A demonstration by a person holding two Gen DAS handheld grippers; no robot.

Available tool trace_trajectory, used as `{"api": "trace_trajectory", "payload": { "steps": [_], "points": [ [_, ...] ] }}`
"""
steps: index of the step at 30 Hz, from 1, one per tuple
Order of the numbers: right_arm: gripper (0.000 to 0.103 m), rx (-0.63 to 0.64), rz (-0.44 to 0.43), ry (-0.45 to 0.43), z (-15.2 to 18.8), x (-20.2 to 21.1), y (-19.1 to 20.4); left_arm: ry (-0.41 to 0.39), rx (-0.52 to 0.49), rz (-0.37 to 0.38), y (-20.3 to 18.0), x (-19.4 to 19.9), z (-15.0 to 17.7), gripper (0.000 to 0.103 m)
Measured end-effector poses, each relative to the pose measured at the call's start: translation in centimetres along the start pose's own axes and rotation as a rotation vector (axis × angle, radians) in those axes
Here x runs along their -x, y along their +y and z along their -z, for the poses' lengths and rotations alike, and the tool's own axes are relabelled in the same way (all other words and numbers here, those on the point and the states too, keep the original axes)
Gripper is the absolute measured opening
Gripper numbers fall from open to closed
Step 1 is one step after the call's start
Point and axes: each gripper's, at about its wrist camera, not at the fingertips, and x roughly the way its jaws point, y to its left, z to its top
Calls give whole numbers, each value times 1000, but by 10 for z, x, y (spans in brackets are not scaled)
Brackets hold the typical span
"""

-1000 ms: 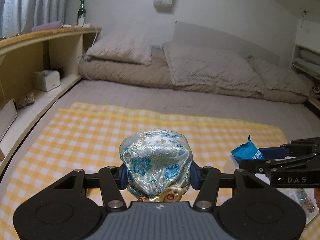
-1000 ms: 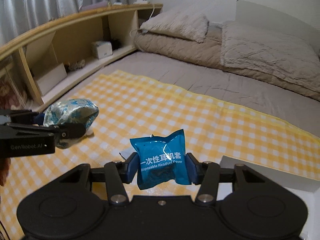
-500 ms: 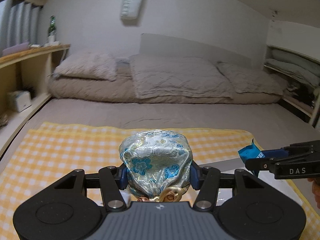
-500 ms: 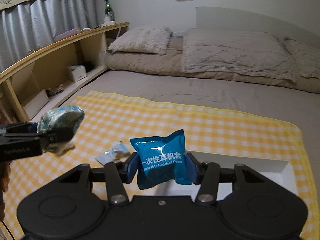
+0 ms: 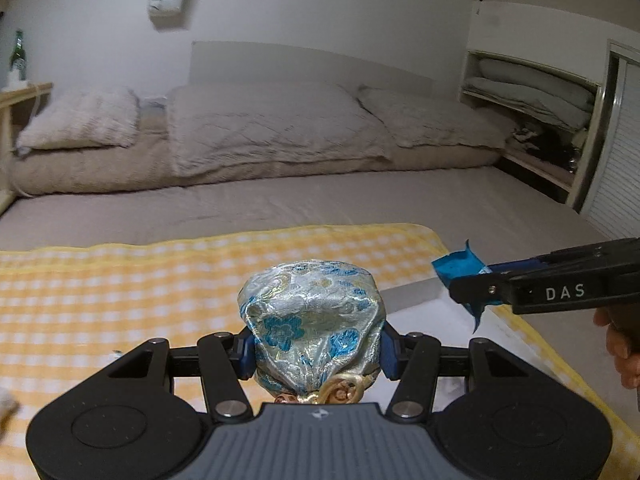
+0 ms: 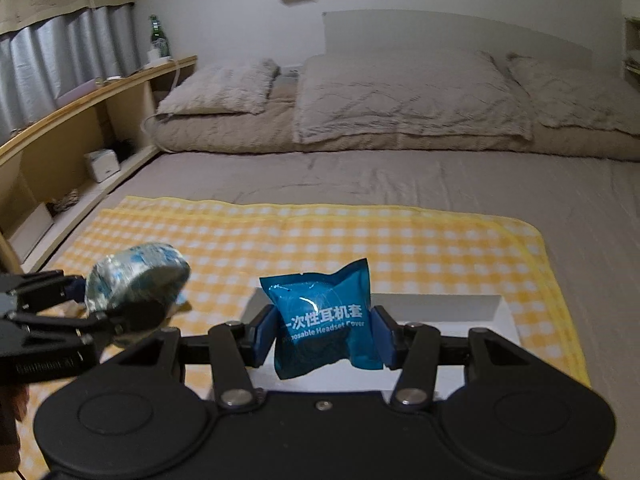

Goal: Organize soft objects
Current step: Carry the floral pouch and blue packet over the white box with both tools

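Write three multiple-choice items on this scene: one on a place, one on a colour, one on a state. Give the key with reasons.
1. Where is the green bottle?
A. on the top of the wooden shelf
B. on the checked cloth
C. in the white box

2. What colour is the packet in the right hand-held gripper?
A. red
B. blue
C. green

3. What is the left hand-held gripper doing?
A. open, holding nothing
B. shut on the brocade pouch
C. shut on a pillow

Key: A, the bottle stands on the shelf top by the curtain; B, the wrapper is blue with white print; B, both fingers press the pouch's sides.
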Motion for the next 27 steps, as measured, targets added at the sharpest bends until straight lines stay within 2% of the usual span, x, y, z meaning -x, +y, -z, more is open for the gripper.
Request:
{"api": "trace_trajectory", "payload": {
  "steps": [6,14,22,27],
  "points": [
    [52,-28,60,36,5,-13,-31,33,38,71,-18,-41,4,56],
    [52,-88,137,96,15,-34,-76,79,-12,121,-44,-88,22,56],
    [52,-129,179,143,20,-57,-107,94,-108,86,-57,-120,31,57],
    [52,-130,174,171,19,-78,-112,98,-87,81,-51,-133,30,59]
  ]
}}
